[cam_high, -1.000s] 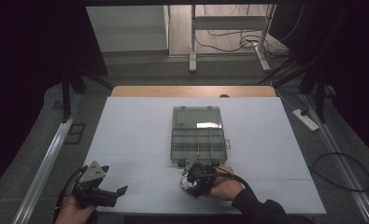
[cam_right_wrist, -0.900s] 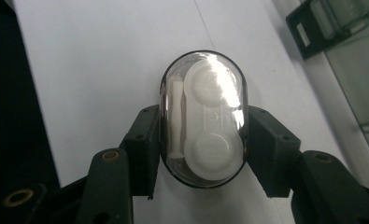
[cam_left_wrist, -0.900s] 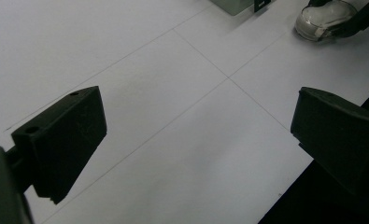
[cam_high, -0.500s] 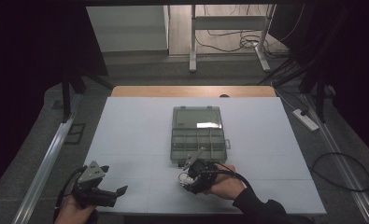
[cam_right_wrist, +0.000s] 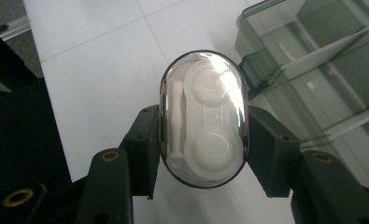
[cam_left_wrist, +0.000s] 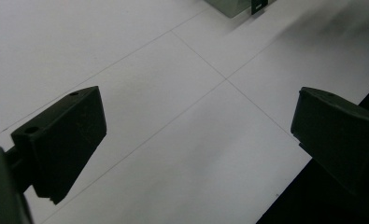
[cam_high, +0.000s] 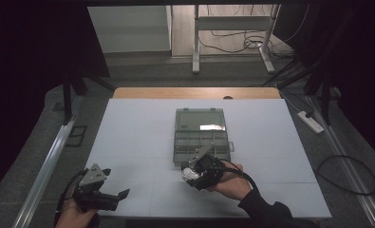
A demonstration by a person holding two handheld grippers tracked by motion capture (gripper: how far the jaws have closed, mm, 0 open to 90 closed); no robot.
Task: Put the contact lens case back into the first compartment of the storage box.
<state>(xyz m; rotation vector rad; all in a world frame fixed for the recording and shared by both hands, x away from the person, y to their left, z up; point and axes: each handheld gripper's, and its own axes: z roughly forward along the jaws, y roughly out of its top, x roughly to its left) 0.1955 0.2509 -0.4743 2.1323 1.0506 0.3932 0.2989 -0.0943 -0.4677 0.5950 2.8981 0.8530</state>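
The right gripper is clamped on a clear oval case, one black jaw pressed to each long side; inside the case a white contact-lens holder with two round cups and a thin white stick beside it show through the lid. In the high view this gripper and its load hang just in front of the near edge of the grey compartment box, which lies open on the white table with its lid folded back away from the person. In the right gripper view the box's clear dividers lie just past the case. The left gripper sits well to the left of the box near the table's front edge, jaws spread wide over bare table, holding nothing.
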